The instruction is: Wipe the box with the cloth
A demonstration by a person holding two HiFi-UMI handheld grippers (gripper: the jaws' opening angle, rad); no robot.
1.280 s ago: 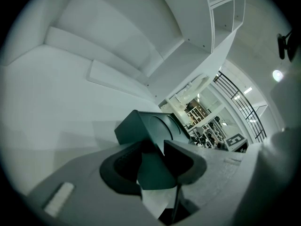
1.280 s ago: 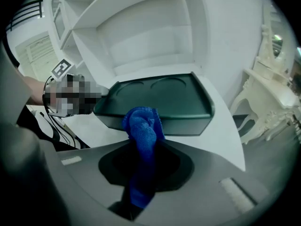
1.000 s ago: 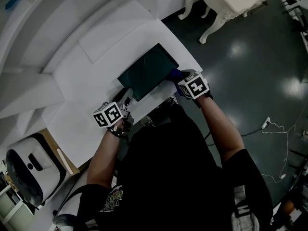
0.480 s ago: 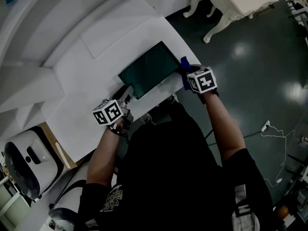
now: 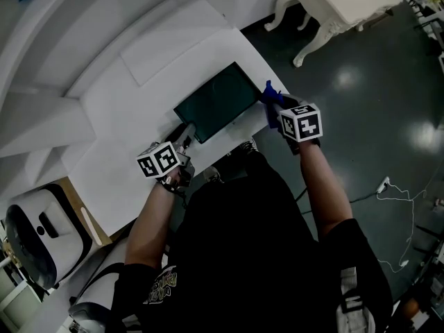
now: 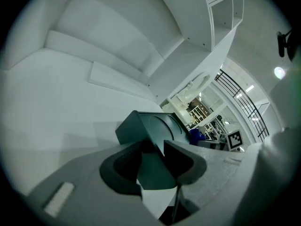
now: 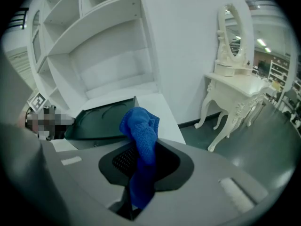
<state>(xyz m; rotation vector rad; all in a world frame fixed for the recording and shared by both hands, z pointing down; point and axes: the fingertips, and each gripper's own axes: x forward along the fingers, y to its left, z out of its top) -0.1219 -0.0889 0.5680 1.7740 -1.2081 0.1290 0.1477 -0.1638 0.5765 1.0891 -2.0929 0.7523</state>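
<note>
shows right tool (image 5: 276,107), clamped on cloth (image 5: 268,93), swept off the right edge of box (image 5: 218,101) since a second ago, left tool (image 5: 185,133) gripping its near corner; suggests one stroke finished.

I log flat dark-green box (image 5: 216,101) lying on white table (image 5: 118,151); bunched blue cloth (image 5: 269,96) at its right edge, pinched in right gripper (image 7: 141,164).

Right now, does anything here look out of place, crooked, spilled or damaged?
Nothing stands out. The box lies flat on the table, with one corner in the jaws of the left gripper. The right gripper holds the cloth, bunched, by the box's edge. No spill or damage shows.
</note>
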